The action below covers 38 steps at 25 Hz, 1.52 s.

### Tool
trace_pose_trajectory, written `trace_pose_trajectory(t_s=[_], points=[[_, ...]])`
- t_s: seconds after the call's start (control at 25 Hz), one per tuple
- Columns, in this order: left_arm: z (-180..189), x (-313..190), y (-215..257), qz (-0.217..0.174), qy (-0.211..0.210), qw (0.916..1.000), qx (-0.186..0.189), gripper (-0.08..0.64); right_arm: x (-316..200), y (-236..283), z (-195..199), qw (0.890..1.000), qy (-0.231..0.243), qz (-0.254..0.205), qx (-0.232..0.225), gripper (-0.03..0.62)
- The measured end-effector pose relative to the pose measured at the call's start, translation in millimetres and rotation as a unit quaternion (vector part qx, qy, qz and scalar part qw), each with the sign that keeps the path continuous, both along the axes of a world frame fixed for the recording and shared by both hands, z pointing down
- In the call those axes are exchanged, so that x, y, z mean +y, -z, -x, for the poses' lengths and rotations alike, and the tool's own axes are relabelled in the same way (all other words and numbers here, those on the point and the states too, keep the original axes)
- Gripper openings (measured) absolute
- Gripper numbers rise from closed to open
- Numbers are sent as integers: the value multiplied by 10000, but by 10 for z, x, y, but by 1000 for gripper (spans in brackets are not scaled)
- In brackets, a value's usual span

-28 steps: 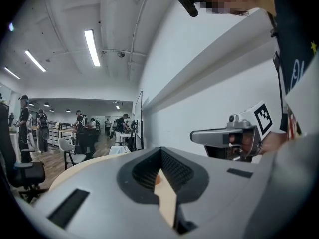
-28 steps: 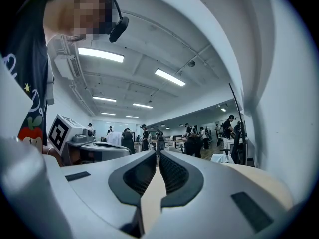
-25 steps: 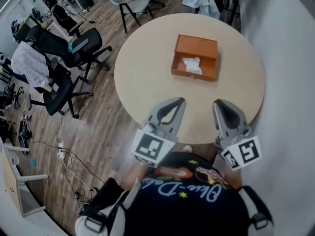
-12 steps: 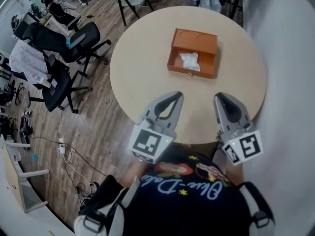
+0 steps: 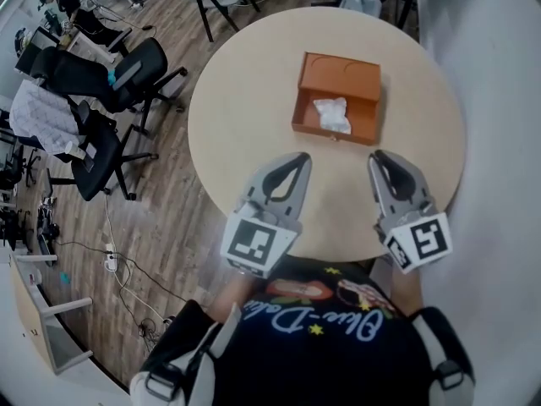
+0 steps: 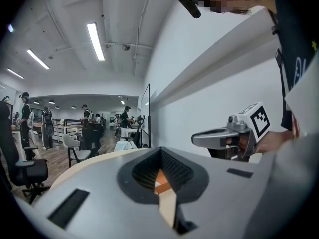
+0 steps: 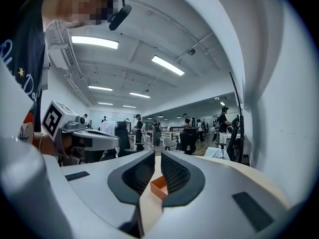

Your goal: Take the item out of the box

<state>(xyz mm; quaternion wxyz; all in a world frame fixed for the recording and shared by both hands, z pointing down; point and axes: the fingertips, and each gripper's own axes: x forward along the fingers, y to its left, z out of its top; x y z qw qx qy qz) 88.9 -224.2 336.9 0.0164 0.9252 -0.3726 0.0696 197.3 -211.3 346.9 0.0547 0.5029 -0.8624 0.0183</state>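
Round beige table [image 5: 254,100] holds rectangular orange box [image 5: 342,74] containing crumpled white item [image 5: 333,114].

The grey left gripper [image 5: 297,157] and the grey right gripper [image 5: 378,156] hang side by side, well apart, over the near edge of the round beige tabletop [image 5: 245,100]. Both point away from the person's chest toward its middle, with their marker cubes at the rear. The left jaws meet tip to tip on nothing; the right jaws stand a thin slit apart, empty.
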Motion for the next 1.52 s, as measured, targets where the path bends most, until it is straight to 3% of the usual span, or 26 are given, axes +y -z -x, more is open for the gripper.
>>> trace_pose_trajectory(t_s=[0.76, 1.52], points=[[304, -989, -472, 410, -215, 9989, 19, -15, -1206, -704, 271, 9924, -284, 973, 701, 34], [613, -1590, -836, 857, -353, 9955, 189, -15, -1874, -1702, 475, 9555, -413, 2418, 1639, 77]])
